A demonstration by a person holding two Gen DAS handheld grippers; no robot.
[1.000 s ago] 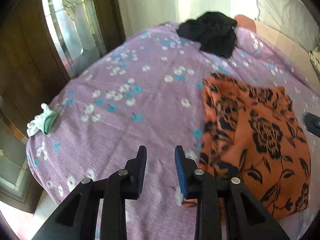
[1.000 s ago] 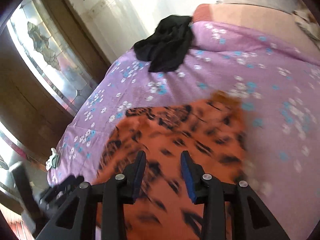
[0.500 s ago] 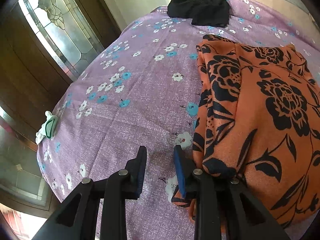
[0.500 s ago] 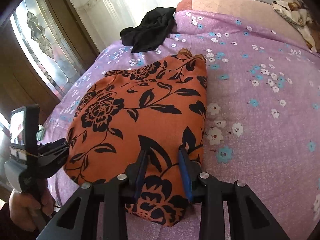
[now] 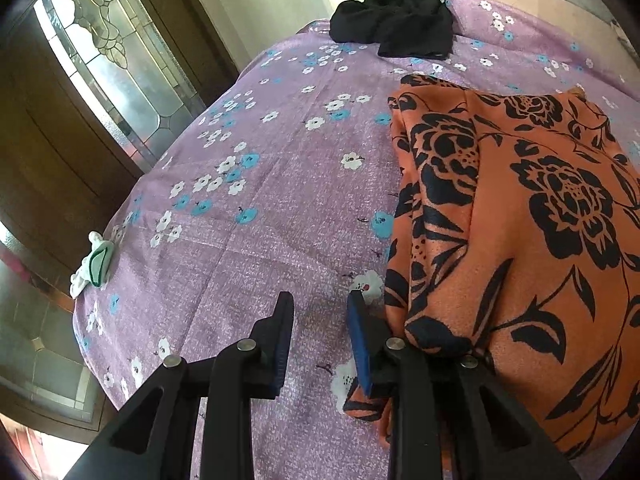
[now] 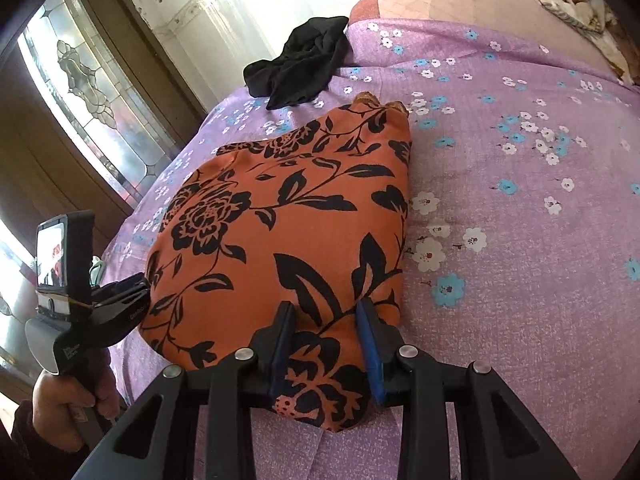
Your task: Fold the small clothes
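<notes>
An orange garment with black flowers (image 5: 520,240) lies folded on the purple flowered bedsheet (image 5: 260,200); it also shows in the right wrist view (image 6: 280,220). My left gripper (image 5: 320,300) is open, low over the sheet just left of the garment's near left corner, its right finger against the cloth edge. My right gripper (image 6: 326,308) is open, its fingers straddling the garment's near right corner without pinching it. The left tool and the hand holding it (image 6: 80,312) show at the garment's left side.
A crumpled black garment (image 5: 396,20) lies at the far end of the bed, also in the right wrist view (image 6: 304,64). A small white and green cloth (image 5: 94,264) sits at the left bed edge. A wooden door with glass panels (image 5: 100,60) stands left. A patterned cloth (image 6: 580,4) lies far right.
Both grippers have come down and closer to the garment's near edge. The right gripper's fingers now straddle the near right corner; the left sits beside the near left corner.
</notes>
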